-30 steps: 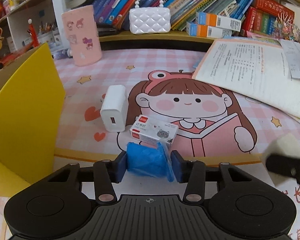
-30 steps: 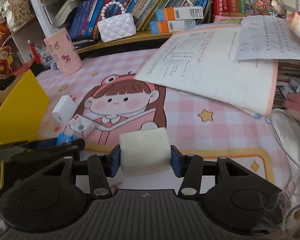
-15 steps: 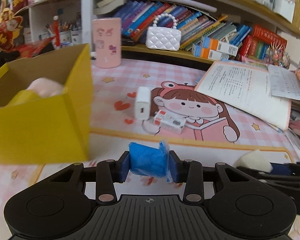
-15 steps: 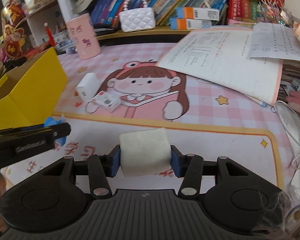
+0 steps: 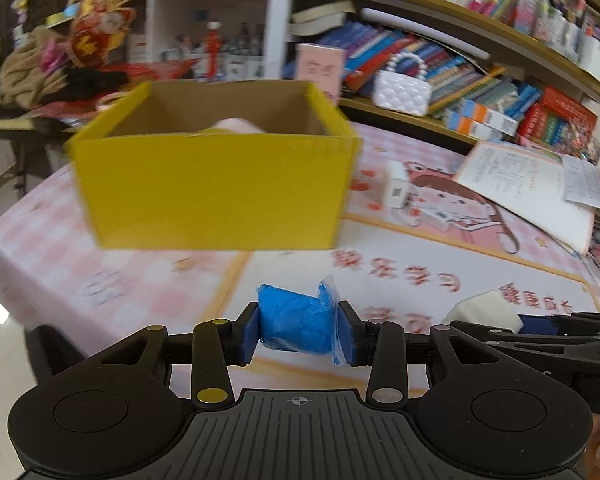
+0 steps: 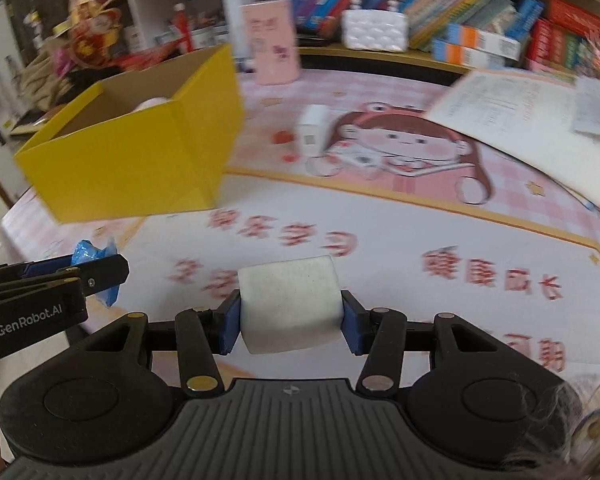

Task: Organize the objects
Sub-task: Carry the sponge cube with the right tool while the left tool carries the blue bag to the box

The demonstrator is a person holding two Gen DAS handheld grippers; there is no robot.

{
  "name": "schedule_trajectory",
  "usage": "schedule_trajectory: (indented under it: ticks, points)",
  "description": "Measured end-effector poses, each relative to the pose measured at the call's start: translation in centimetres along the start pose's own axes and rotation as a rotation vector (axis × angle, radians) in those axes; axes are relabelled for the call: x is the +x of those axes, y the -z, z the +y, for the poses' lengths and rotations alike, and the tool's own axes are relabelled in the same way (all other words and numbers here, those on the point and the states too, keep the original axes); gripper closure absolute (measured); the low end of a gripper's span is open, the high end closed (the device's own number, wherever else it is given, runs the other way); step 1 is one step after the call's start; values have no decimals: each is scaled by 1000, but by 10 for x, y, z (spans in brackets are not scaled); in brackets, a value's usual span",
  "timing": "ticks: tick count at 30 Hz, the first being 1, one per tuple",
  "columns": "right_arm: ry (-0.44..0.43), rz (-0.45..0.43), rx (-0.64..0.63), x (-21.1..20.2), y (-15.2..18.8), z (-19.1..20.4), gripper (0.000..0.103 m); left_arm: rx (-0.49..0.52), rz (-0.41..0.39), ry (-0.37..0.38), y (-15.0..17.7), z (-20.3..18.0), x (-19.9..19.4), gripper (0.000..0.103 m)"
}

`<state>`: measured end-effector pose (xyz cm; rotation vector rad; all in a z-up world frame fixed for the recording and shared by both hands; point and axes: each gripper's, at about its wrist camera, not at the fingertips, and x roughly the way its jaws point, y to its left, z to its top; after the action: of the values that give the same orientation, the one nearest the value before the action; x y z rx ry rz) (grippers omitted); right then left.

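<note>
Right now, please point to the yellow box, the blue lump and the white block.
yellow box [image 5: 216,188], left wrist view, front wall
blue lump [image 5: 296,324], left wrist view, middle
white block [image 6: 290,304], right wrist view, front face

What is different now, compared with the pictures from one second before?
Both views have swung toward the yellow box, now facing the left gripper. The white charger lies farther off. Unchanged: the left gripper holds the blue packet, the right gripper holds the white block.

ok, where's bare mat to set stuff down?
Free: the white printed strip of mat between the yellow box and the claws. Crowded: white charger and small carton on the cartoon girl; open papers cover the far right.
</note>
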<state>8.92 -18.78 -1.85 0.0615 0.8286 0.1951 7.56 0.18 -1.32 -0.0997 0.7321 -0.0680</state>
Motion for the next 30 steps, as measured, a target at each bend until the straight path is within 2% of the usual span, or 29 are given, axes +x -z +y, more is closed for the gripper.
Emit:
schedule_trajectory:
  ticks: [9,19,25,30]
  points:
    - [-16,-9,-57,-9,17,71,56,-8,-30,-17,15,54,-34,65]
    - [-6,-34,-59,-18,29,118,56,15,-65,8,20,92,-55,65]
    - [5,-53,-66,-21,24,132,56,13,-99,30,9,103,-60,65]
    - [16,-104,-73,-21,-1,136,56,18,-160,49,-15,104,-59,65]
